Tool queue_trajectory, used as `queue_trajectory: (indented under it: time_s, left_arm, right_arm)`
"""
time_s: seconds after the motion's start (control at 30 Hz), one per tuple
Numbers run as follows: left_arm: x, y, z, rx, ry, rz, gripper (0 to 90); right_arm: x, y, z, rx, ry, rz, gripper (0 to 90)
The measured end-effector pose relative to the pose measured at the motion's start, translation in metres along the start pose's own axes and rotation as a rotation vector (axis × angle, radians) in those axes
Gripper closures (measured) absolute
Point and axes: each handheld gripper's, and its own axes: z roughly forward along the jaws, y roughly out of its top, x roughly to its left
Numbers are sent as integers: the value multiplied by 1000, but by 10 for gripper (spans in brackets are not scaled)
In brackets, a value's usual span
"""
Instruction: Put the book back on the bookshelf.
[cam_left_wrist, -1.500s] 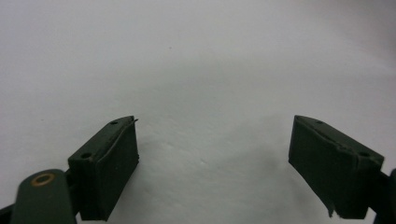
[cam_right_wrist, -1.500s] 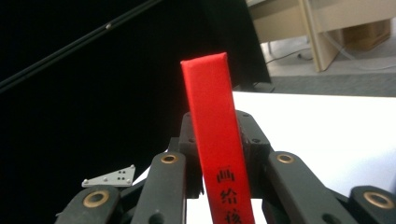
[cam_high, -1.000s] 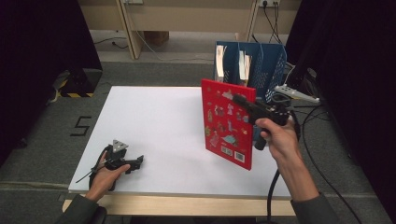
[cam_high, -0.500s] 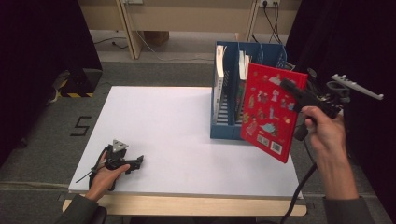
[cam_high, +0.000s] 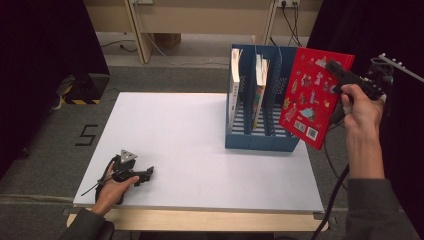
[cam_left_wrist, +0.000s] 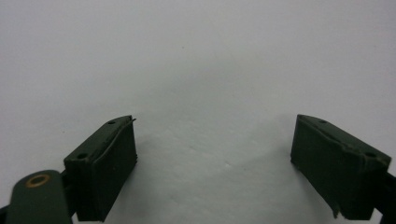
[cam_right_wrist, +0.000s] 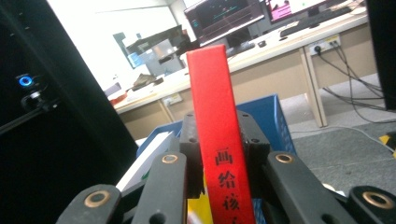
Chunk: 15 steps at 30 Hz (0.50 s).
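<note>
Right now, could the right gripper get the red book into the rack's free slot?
Probably yes. The right gripper is shut on the red book, held in the air beside the blue rack. The rightmost slot looks open from above, with the other books standing in slots further left.

Red book (cam_right_wrist: 219, 140) spine, seemingly: "画给孩".

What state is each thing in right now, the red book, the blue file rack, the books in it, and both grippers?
Red book: off the table, tilted, clamped at its spine.
Right gripper: shut on the red book, raised beside the rack.
Blue file rack: upright on the table, rightmost slot free.
Two books: standing upright in the rack's slots.
Left gripper: open, holding nothing, resting on the white table.
</note>
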Motion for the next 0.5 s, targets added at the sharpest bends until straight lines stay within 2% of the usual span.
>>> queue_trajectory:
  time_s: [0.13, 0.37, 0.5]
  left_arm:
    - [0, 0, 0, 0, -1, 0, 131]
    - [0, 0, 0, 0, -2, -1, 131]
    - [0, 0, 0, -1, -1, -1, 131]
  right_arm:
    - [-3, 2, 24, -3, -40, -1, 758]
    - [-13, -3, 64, -4, -74, 42, 757]
    - [-15, -5, 84, -11, -103, 32, 758]
